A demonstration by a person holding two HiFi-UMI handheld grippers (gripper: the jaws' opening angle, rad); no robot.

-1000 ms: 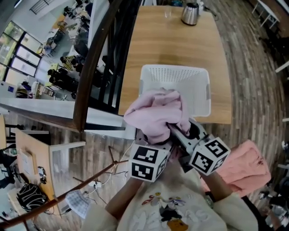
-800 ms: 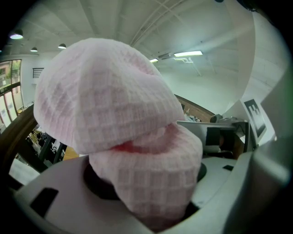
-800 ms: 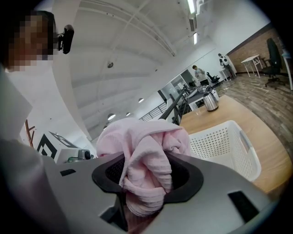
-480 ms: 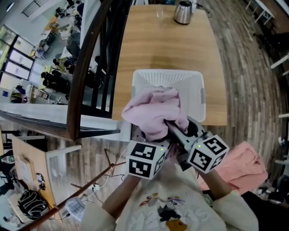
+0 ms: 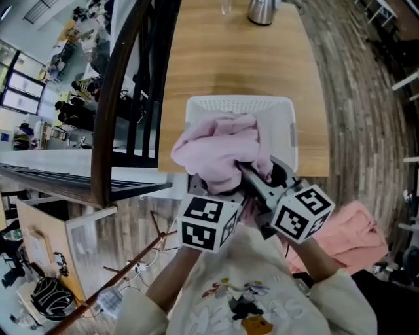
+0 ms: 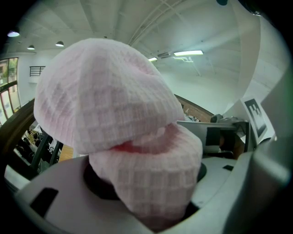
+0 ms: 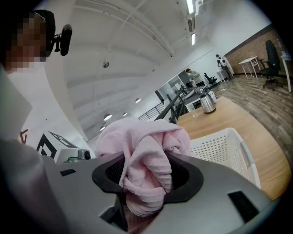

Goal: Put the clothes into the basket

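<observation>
A bunched pale pink garment (image 5: 219,154) hangs in the air over the near rim of the white perforated basket (image 5: 283,134), which stands at the near edge of a wooden table (image 5: 196,72). Both grippers hold it from below. My left gripper (image 5: 213,190) is shut on its left part; in the left gripper view the pink cloth (image 6: 123,137) fills the gap between the jaws. My right gripper (image 5: 252,176) is shut on its right part, with the pink cloth (image 7: 146,178) pinched between its jaws and the basket (image 7: 219,148) just beyond.
A second, salmon pink garment (image 5: 347,235) lies low at the right on the plank floor. A metal kettle (image 5: 262,10) and a glass (image 5: 226,6) stand at the table's far end. A dark wooden railing (image 5: 114,98) runs along the table's left side.
Both grippers have carried the pink garment forward, so it now overlaps more of the basket's near rim. The grip of both is unchanged.
</observation>
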